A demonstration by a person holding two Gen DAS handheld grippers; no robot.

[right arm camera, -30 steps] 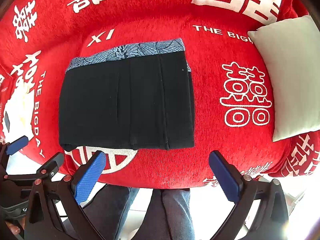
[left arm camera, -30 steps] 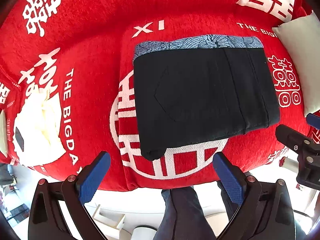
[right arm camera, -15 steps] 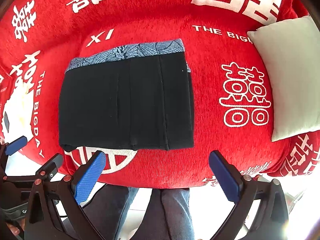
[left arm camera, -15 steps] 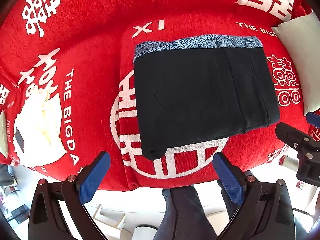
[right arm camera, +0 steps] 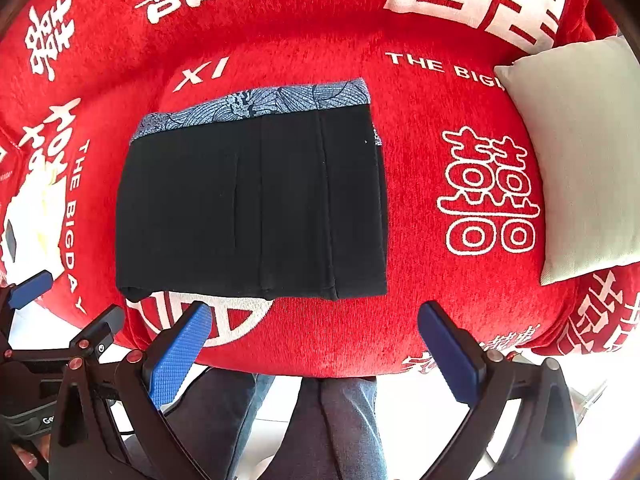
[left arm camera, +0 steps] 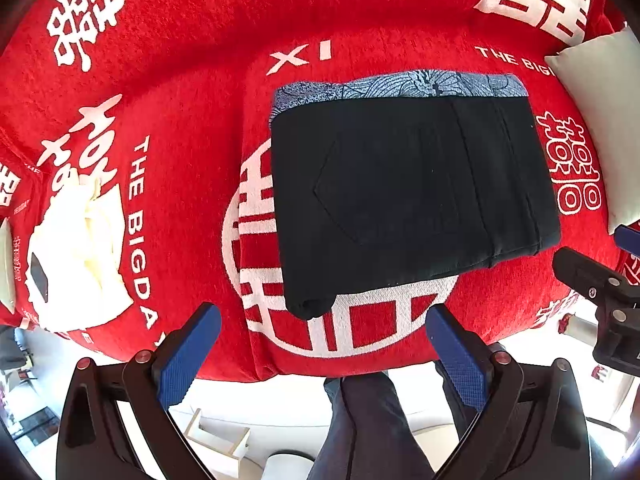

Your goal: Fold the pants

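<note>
- Two hand-held grippers hang in the air in front of the seat. The left gripper [left arm camera: 322, 354] and the right gripper [right arm camera: 314, 350] both have their blue padded jaws spread wide apart, and nothing is between them.
- The black folded pants [left arm camera: 404, 200] lie flat in a neat square on the red fuzzy sofa cover with white writing [left arm camera: 180, 80] — right in the middle of the seat, over a big white round sign.
- A strip of blue-grey patterned cloth [right arm camera: 260, 104] peeks out along the far edge of the pants. It looks like the inside of the waistband, but I cannot be sure.
- The pants sit in the middle, probably because that is the flattest spot with room on every side.
- Neither gripper touches the pants. Both stay back near the front edge of the seat, and I think that is because the folding looks done and a bump could mess up the square.
- A pale grey square pillow [right arm camera: 580, 152] leans at the right end of the sofa, well apart from the pants.
- A cream-white crumpled cloth [left arm camera: 76, 252] sits at the left end, also well apart.
- The person's legs in dark trousers [right arm camera: 320, 428] stand just below the seat — close enough to reach the pants.
</note>
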